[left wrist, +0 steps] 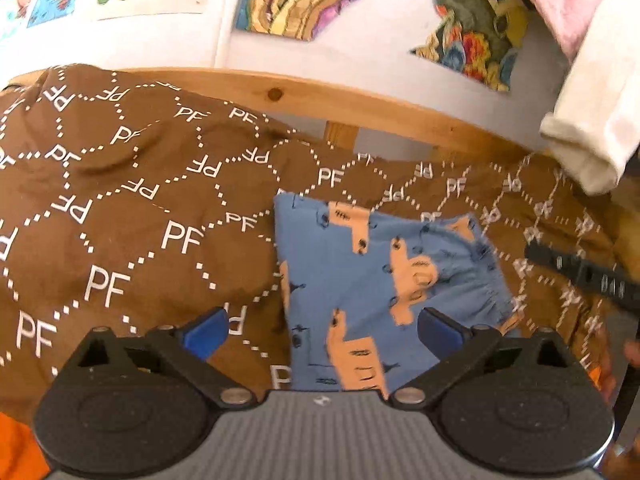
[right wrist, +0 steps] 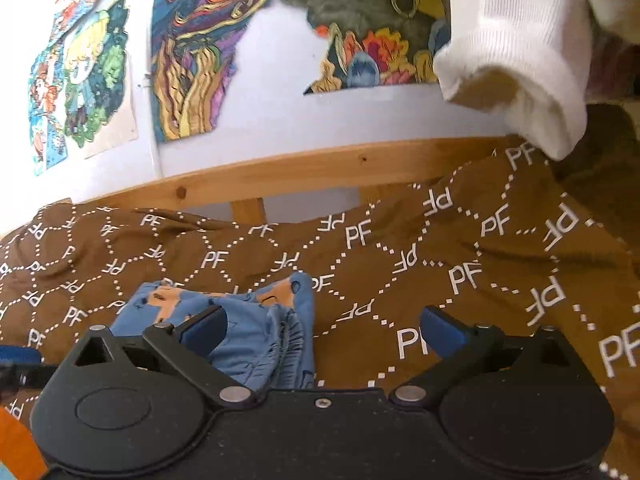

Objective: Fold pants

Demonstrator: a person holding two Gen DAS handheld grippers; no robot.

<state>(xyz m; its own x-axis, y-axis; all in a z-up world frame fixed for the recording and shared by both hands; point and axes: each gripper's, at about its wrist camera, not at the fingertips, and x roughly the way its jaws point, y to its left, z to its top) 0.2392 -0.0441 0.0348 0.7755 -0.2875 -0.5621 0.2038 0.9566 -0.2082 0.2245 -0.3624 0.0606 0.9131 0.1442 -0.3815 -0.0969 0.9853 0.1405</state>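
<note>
Small blue pants (left wrist: 360, 280) with an orange animal print lie folded on a brown "PF" patterned blanket (left wrist: 132, 216). Their gathered waistband faces right in the left wrist view. My left gripper (left wrist: 322, 330) is open and empty, its blue pads just above the pants' near edge. My right gripper (right wrist: 324, 330) is open and empty; the pants (right wrist: 248, 328) lie under its left finger, waistband toward the middle. The right gripper's black finger shows at the right of the left wrist view (left wrist: 584, 276).
A wooden bed rail (left wrist: 360, 100) runs behind the blanket, with a white wall and colourful drawings (right wrist: 192, 52) beyond. A white and pink garment (right wrist: 520, 52) hangs at the upper right. Something orange (left wrist: 16, 452) sits at the lower left.
</note>
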